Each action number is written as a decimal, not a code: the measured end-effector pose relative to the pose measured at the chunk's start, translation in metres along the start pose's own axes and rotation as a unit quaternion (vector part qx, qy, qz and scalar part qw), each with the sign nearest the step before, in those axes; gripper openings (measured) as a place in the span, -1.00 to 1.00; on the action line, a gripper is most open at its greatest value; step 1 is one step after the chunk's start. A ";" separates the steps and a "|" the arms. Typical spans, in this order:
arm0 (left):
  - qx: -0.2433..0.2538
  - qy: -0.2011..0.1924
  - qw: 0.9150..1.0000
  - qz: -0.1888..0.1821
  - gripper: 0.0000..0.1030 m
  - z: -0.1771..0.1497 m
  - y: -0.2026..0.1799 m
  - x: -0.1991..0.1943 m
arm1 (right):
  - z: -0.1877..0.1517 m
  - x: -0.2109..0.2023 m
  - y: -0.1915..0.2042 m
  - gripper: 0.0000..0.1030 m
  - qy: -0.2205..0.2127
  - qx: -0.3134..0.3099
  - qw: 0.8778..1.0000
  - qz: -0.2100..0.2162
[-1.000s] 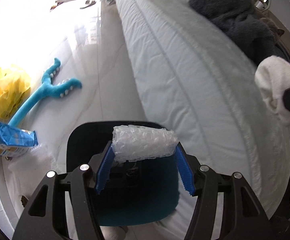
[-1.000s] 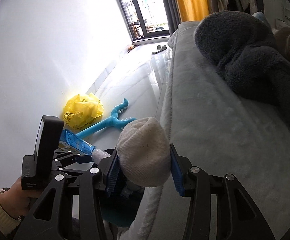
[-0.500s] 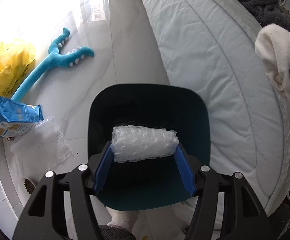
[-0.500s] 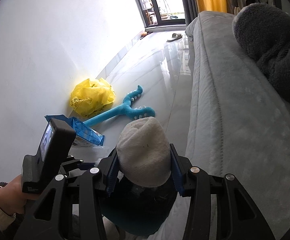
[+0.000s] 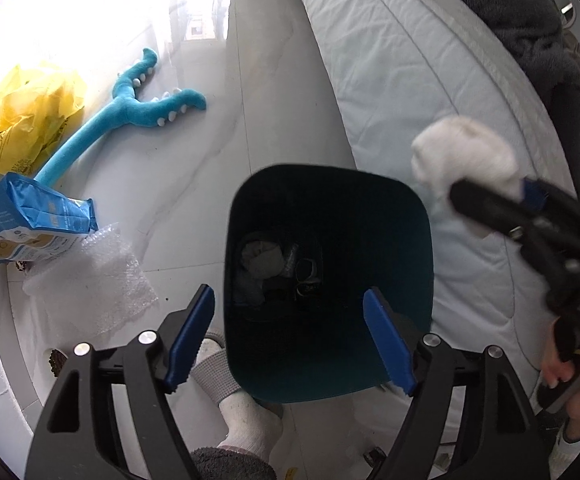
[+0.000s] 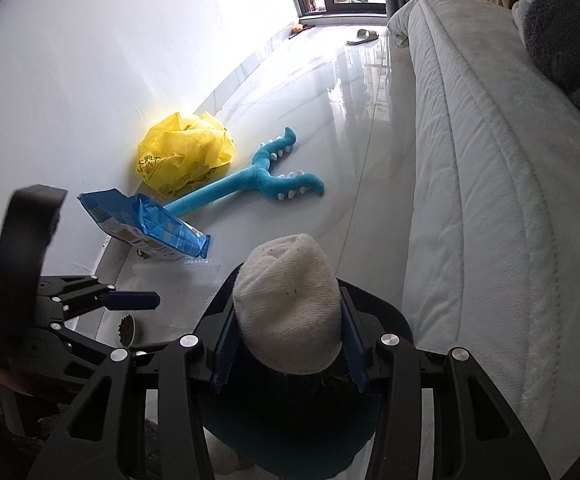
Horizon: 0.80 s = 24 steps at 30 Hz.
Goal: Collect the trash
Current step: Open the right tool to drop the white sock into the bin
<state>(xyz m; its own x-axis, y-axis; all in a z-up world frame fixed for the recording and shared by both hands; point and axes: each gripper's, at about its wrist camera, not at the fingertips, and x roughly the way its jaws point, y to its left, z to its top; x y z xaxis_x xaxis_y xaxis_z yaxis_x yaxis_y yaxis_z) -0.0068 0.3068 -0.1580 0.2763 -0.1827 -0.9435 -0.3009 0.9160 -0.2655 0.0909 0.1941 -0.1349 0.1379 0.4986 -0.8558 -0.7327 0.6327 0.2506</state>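
A dark teal trash bin stands on the white floor beside the bed. My left gripper is open and empty right above its near rim; several pieces of trash lie at the bottom. My right gripper is shut on a white balled sock and holds it over the bin. In the left wrist view the sock is at the right, above the bin's far corner. The left gripper shows at the left of the right wrist view.
A sheet of bubble wrap, a blue snack bag, a yellow plastic bag and a blue plush toy lie on the floor by the wall. The bed with a grey blanket runs along the right. My socked foot is beside the bin.
My left gripper has opened and the roll of bubble wrap it held has dropped out of it. The right gripper has moved over the bin with the sock.
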 end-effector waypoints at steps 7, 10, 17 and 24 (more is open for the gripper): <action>0.000 -0.062 0.998 -0.001 0.56 0.005 0.008 -0.030 | -0.006 0.034 0.003 -0.09 0.039 0.018 0.999 0.001; -0.002 -0.088 0.996 -0.005 0.56 0.008 0.010 -0.041 | -0.010 0.047 0.006 -0.09 0.052 0.019 0.998 -0.001; 0.010 -0.197 0.980 0.006 0.56 0.014 0.003 -0.086 | -0.019 0.058 0.011 -0.08 0.077 0.013 0.997 -0.009; 0.048 -0.311 0.948 0.034 0.63 0.010 -0.024 -0.136 | -0.031 0.051 0.019 0.10 0.084 0.000 0.996 -0.020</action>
<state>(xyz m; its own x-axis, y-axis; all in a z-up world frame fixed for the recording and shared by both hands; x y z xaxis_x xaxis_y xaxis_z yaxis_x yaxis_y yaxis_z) -0.0284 0.3134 -0.0219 0.7540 0.0964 -0.6498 -0.2604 0.9520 -0.1609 0.0634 0.2136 -0.1876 0.0534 0.3679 -0.9283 -0.7295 0.6492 0.2153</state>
